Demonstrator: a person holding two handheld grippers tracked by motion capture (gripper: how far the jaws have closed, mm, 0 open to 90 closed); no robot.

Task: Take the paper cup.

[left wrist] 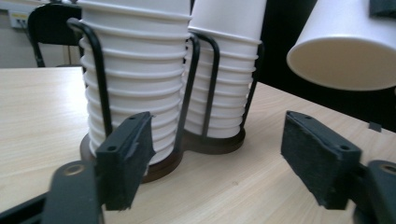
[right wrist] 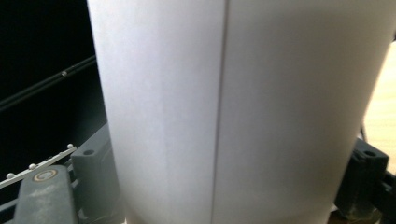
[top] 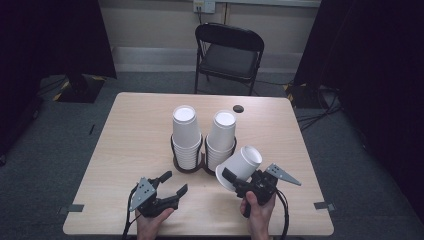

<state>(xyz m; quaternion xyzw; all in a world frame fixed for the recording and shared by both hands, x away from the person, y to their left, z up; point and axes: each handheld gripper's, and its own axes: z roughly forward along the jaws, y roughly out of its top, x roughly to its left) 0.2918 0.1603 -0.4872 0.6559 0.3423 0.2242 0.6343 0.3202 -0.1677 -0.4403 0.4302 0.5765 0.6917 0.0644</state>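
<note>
Pale wood-grain table in a dim room with dark curtains and a black folding chair behind it carries the work: a single white paper cup is held tilted in the air just beside the right-hand stack, its rim low toward the person and its base pointing up and away. The right gripper is clenched on that cup near its rim, and in the right gripper view the cup's wall runs up between the dark jaws. Thin paper is the first risk: too firm a squeeze would crease or oval the rim, while too light a hold would let the smooth, tapered wall slip. Next to it stand two stacks of upside-down white paper cups, side by side in a black wire double cup holder on a round dark base; a swing of the tilted cup could knock the nearer stack or shift the holder. The left gripper hovers with jaws apart and nothing between them, aimed at the holder's base, and a careless advance could push it.
</note>
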